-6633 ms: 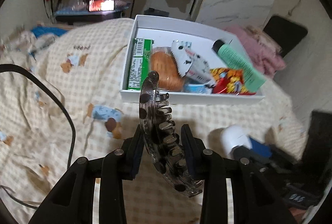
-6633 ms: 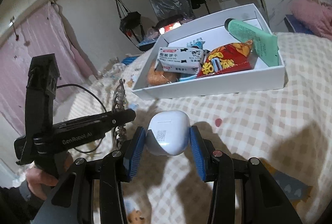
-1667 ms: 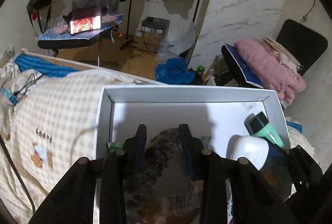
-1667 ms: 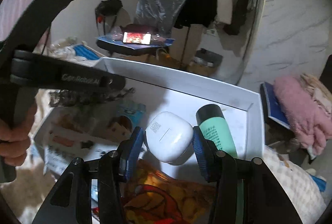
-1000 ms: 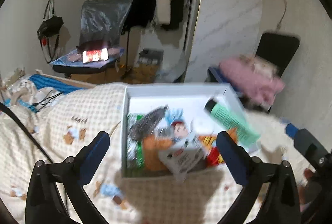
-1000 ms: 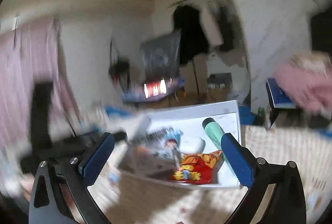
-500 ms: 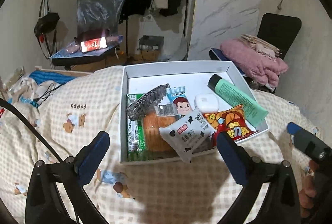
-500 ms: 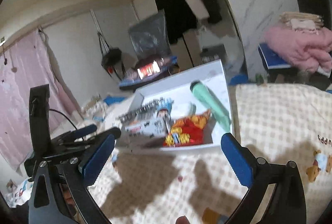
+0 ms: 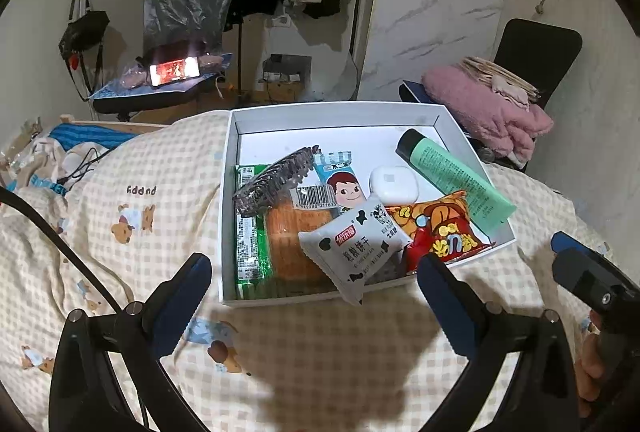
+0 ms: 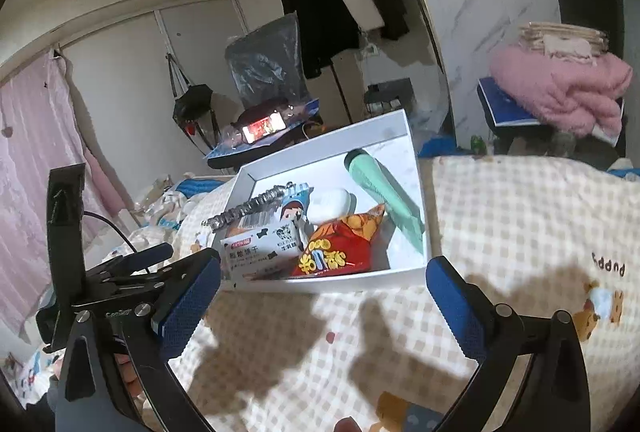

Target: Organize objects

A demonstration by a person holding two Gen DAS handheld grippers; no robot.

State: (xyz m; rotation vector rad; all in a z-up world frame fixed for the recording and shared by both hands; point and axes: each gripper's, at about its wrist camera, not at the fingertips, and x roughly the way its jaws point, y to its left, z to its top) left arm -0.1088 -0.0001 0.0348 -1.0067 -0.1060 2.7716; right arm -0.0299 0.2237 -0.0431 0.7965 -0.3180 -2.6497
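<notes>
A white box (image 9: 228,200) (image 10: 416,188) sits on the checked bedspread and holds several items. A dark hair clip (image 9: 272,184) (image 10: 244,210) lies on the snacks at its left, and a white earbud case (image 9: 394,184) (image 10: 330,206) rests beside a green tube (image 9: 452,176) (image 10: 380,196). A cow-print packet (image 9: 356,244) (image 10: 262,244), a red snack bag (image 9: 440,228) (image 10: 340,244) and a green packet (image 9: 248,232) fill the front. My left gripper (image 9: 314,296) hangs open and empty before the box. My right gripper (image 10: 322,296) is open and empty too.
The checked bedspread (image 9: 320,360) spreads in front of the box. A black cable (image 9: 60,244) crosses it at left. A pink blanket (image 9: 488,112) lies on a black chair at right. A lit phone (image 9: 174,70) sits on a chair behind the bed.
Both grippers let go inside the box and drew back open; the hair clip and earbud case now lie in the box. Over the last half second, little has moved.
</notes>
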